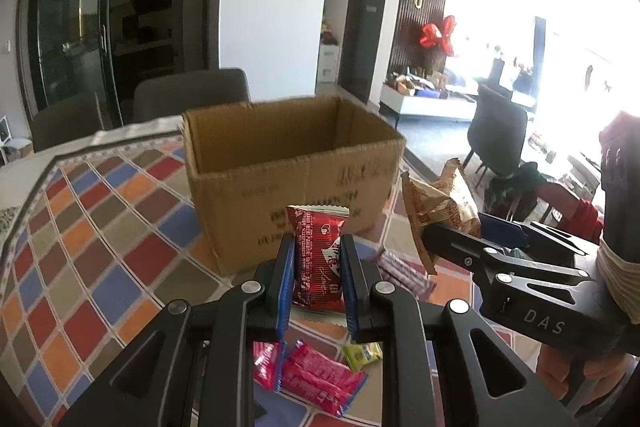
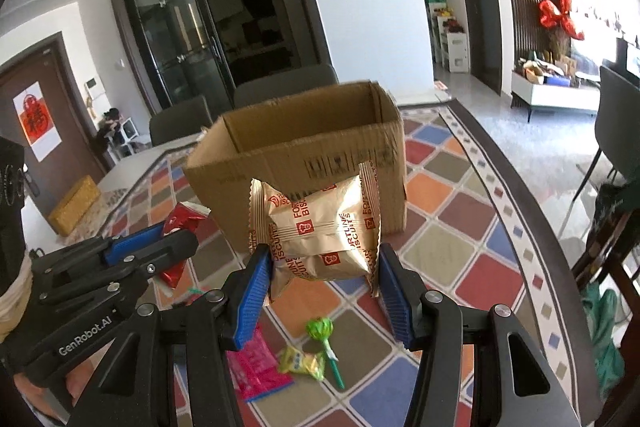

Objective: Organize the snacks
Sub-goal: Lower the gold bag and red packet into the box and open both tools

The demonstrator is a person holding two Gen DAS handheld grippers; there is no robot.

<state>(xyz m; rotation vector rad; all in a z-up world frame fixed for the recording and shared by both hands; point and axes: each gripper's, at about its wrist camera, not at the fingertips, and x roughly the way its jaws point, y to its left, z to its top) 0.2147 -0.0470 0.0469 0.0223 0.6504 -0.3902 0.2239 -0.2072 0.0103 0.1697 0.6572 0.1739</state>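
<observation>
An open cardboard box point(image 1: 296, 179) point(image 2: 296, 163) stands on the checkered tablecloth ahead of both grippers. My left gripper point(image 1: 318, 269) is shut on a red snack packet point(image 1: 318, 247), held upright above the table in front of the box. My right gripper point(image 2: 324, 281) is shut on a gold biscuit packet point(image 2: 320, 231), also lifted before the box. In the left wrist view the right gripper point(image 1: 460, 235) shows at the right with the gold packet point(image 1: 444, 203). In the right wrist view the left gripper point(image 2: 160, 243) shows at the left with the red packet point(image 2: 180, 227).
Loose snacks lie on the tablecloth point(image 1: 100, 227) below the grippers: pink packets point(image 1: 316, 379) point(image 2: 256, 367), a yellow-green candy point(image 1: 362, 355) point(image 2: 300, 363), a green lollipop point(image 2: 322, 331) and purple sticks point(image 1: 400, 271). Dark chairs point(image 1: 192, 93) stand behind the table. The table edge point(image 2: 532, 227) curves on the right.
</observation>
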